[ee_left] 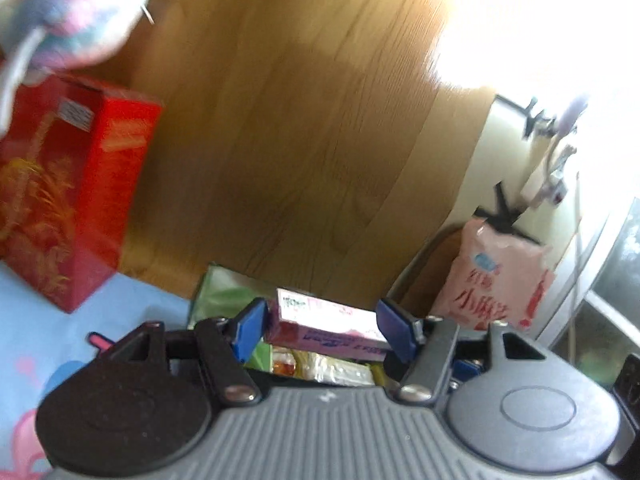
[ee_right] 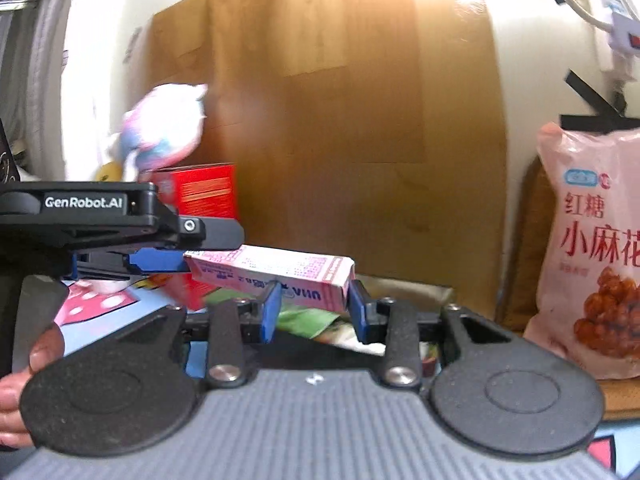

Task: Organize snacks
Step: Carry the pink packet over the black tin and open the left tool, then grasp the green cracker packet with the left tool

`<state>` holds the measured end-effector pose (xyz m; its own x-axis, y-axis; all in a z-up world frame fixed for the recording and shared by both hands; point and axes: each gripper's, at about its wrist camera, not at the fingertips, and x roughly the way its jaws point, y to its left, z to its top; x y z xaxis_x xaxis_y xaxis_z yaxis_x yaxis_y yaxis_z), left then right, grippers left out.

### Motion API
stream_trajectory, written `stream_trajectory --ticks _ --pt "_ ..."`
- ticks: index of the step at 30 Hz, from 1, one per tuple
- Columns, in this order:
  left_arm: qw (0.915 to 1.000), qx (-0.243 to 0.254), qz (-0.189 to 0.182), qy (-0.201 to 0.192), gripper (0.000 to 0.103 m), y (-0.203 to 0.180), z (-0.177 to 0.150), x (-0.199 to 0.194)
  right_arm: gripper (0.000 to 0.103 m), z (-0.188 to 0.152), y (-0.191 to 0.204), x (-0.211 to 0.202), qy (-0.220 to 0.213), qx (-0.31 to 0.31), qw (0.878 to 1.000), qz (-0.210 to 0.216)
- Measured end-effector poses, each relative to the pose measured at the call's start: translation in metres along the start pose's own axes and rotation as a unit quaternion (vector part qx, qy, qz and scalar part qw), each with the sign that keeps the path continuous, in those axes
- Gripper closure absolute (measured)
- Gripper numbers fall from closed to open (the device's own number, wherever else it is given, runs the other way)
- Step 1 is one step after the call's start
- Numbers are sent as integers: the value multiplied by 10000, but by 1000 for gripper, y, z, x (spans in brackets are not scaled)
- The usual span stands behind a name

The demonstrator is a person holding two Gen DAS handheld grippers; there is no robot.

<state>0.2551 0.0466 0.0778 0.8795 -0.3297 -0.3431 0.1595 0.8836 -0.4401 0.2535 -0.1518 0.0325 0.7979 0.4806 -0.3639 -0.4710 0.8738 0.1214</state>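
Right wrist view: both grippers, left (ee_right: 160, 261) level and right (ee_right: 314, 310), hold jaws clamped on one pink carton (ee_right: 272, 276).

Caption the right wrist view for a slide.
Both grippers, right gripper and left gripper, clamp one pink snack box beside a pink snack bag.

I read this as a home, likely a child's room or living corner. Evidence: a plush toy (ee_left: 76, 12) perched on a red gift box (ee_left: 68, 196); a cartoon-print blue cloth (ee_left: 132, 312) covering the surface; a wood-grain panel (ee_left: 288, 128) against a cream wall (ee_right: 540, 60); a pink snack bag (ee_right: 592, 256) with loose snack packets (ee_left: 332, 368).
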Motion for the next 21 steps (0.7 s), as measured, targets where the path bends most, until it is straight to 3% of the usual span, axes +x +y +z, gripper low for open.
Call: stream_trajectory --ticks 5,6,8,11,16,21 --pt "9987 10 318 392 37 3 -10 47 58 -11 -23 26 270 278 9992 -124" --pt "9988 44 388 295 37 2 -11 48 49 -13 -25 28 292 248 9992 -101" --pt "9993 14 342 172 37 0 -11 46 44 -17 -28 28 249 264 9992 -185" --pt "9996 -168 242 1 37 2 -9 30 43 -15 -35 21 90 562 9983 -157" --pt "9993 -278 167 -174 36 6 -26 -29 43 -16 -44 7 -155 897 9957 -163" --pt "9988 -160 232 393 36 8 -71 -67 43 -11 -42 -8 -307 1228 9920 12"
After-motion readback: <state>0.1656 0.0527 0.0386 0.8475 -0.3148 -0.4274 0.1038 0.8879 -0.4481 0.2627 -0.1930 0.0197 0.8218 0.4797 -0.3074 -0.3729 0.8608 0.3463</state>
